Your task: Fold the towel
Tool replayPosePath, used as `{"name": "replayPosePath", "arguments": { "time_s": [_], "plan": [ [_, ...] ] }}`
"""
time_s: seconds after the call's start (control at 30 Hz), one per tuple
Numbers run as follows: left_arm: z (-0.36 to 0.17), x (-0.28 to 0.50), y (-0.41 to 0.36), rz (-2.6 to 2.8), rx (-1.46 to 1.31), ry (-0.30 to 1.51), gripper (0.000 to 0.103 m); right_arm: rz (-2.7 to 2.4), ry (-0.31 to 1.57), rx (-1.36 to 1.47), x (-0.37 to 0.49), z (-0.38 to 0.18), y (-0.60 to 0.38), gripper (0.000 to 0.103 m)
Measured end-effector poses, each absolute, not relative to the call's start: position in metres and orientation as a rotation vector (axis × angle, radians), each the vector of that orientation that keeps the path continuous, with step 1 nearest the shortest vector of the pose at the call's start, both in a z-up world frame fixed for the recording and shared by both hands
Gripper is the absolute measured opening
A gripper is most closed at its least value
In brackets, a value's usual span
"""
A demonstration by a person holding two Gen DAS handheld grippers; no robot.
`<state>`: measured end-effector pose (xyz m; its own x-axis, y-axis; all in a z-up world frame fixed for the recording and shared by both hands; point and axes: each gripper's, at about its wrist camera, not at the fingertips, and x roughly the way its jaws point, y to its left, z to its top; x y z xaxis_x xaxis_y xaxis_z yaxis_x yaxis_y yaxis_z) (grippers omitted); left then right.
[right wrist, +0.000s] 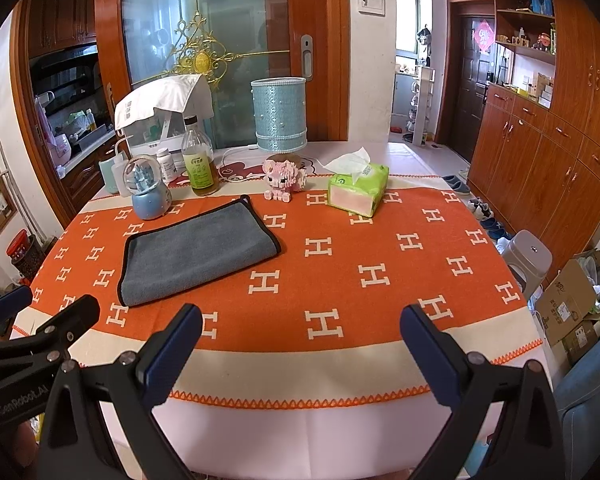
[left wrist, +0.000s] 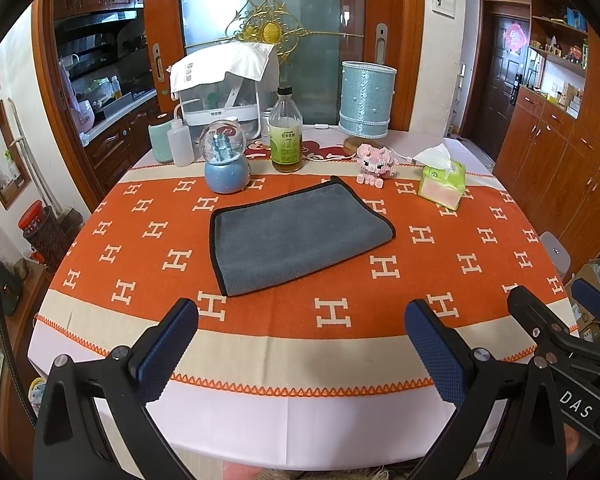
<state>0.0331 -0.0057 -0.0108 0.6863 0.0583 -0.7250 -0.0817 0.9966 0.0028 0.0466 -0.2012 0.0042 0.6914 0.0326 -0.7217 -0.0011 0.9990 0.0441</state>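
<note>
Both grippers hang spread and empty over the near edge of the table, with the folded towel lying flat beyond them.

The left gripper has its jaws wide apart, gripping nothing, and the grey towel sits at about 12 o'clock from it on the orange H-patterned tablecloth. The right gripper is likewise spread with nothing between its blue pads; from it the towel lies toward 10 o'clock. The towel is doubled over, black-edged, askew to the table edge, touching neither gripper. Past it, at its 12 o'clock, stand a snow globe and a glass bottle; a pink block pig and a green tissue pack sit toward 1 and 2 o'clock.
</note>
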Motion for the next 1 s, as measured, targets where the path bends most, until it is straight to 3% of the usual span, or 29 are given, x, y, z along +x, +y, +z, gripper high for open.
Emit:
{"name": "replayPosePath", "arguments": {
  "time_s": [1.0],
  "plan": [
    [-0.0159,0.0307,-0.0032,0.082,-0.036,0.820,0.102,0.024,0.819,0.043,0.0433,-0.0010,-0.1959,0.100]
  ]
}}
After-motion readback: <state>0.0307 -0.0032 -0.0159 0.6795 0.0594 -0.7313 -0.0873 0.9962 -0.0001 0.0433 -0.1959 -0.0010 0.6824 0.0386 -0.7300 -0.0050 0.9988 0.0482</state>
